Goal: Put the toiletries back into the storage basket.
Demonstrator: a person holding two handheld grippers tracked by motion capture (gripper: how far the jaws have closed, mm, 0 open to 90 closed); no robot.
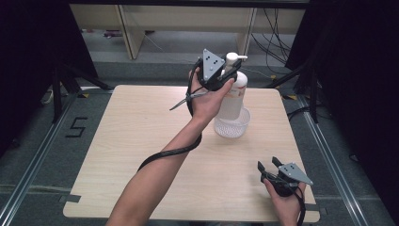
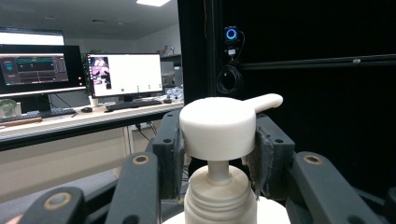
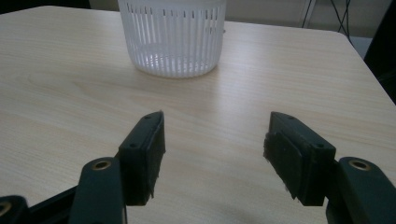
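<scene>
**Pump bottle gripped by its head over the white basket**

Above the far middle of the wooden table (image 1: 141, 141), the left gripper (image 1: 225, 70) is raised on an outstretched forearm and clamps the white pump bottle (image 1: 234, 96) at its top. In the left gripper view, the two black jaws stand on either side of the pump head (image 2: 217, 126), their pads pressed against its round sides, with the spout pointing away to the upper right and the bottle's threaded neck (image 2: 219, 196) just below. The bottle stands upright, its lower part inside the white slotted basket (image 1: 233, 127); whether its base rests on the basket's floor cannot be told. A black cable trails from the left gripper down along the forearm.

At the near right corner of the table, the right gripper (image 1: 269, 165) sits low in the person's right hand (image 1: 287, 205), well apart from the basket. Its jaws are spread wide with nothing between them; in the right gripper view they frame bare tabletop, and the basket (image 3: 173, 39) stands beyond them, towards the far side.
</scene>
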